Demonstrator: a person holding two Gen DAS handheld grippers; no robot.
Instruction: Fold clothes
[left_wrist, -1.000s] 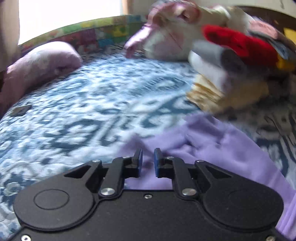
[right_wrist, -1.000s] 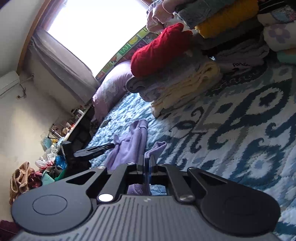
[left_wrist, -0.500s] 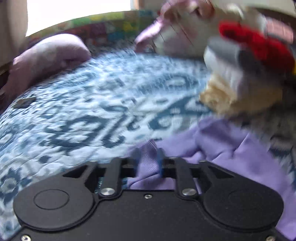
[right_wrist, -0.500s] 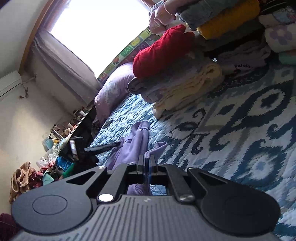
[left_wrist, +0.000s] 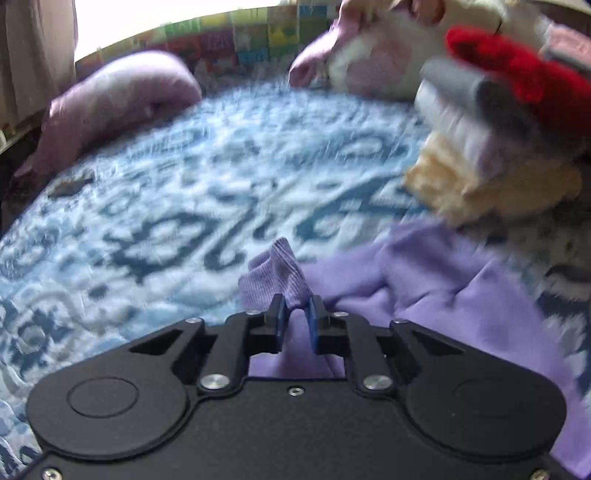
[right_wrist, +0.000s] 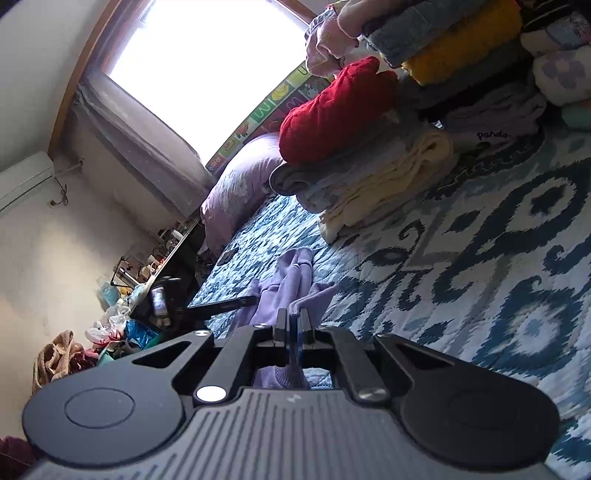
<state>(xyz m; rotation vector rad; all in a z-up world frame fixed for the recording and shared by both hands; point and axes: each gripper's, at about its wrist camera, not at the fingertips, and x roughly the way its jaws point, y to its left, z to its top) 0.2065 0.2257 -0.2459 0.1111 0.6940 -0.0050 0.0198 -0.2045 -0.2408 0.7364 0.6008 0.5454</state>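
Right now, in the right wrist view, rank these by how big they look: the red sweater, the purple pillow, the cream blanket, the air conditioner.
1. red sweater
2. cream blanket and purple pillow: alike, unranked
3. air conditioner, cut off by the edge and farther away

R gripper (right_wrist: 294, 325) at bottom centre, jaws pinched tight on a fold of the purple garment (right_wrist: 286, 284), which trails up-frame across the blue-patterned quilt (right_wrist: 480, 266). Other gripper (right_wrist: 221, 305) pokes in from centre-left, touching the garment's edge. Stack of folded clothes (right_wrist: 406, 122) upper right, red knit on top; pillow (right_wrist: 236, 192) w/ bright window (right_wrist: 207, 74) upper left.
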